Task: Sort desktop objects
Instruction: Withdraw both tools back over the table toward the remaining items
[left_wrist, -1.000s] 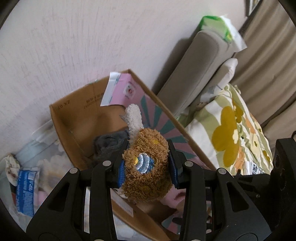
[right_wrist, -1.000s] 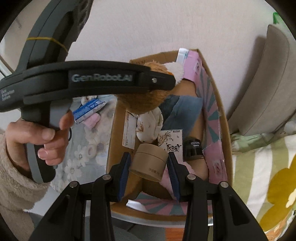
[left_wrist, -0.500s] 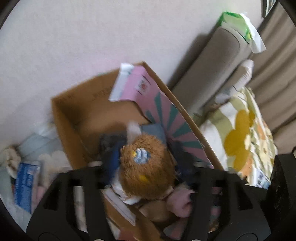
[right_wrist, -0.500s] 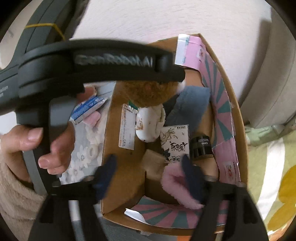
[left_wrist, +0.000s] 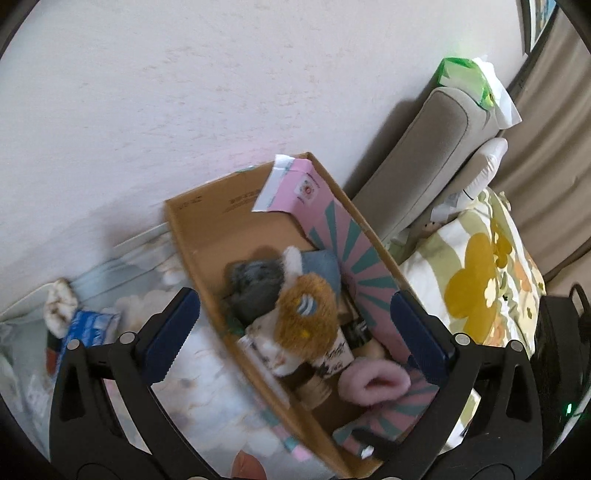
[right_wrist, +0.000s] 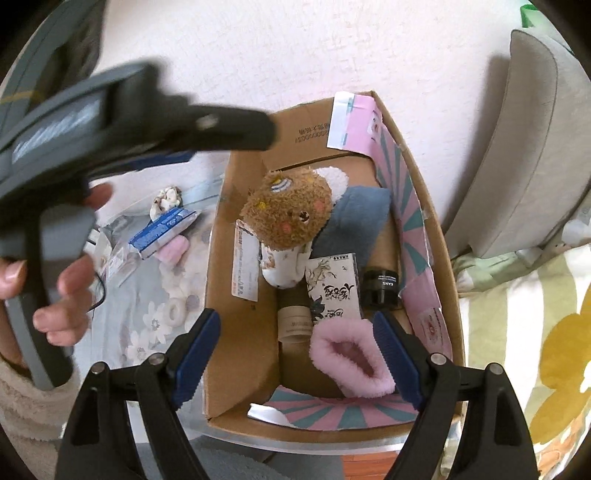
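With both grippers, left gripper (left_wrist: 291, 332) and right gripper (right_wrist: 295, 354), just opened and empty, lift clear of the cardboard box (right_wrist: 218, 295) before you reach for the blue packet (right_wrist: 162, 229).

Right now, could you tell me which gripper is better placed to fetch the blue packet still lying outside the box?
Left, probably: the left gripper is open and empty, nearer the blue packet; the right gripper hangs over the cardboard box.
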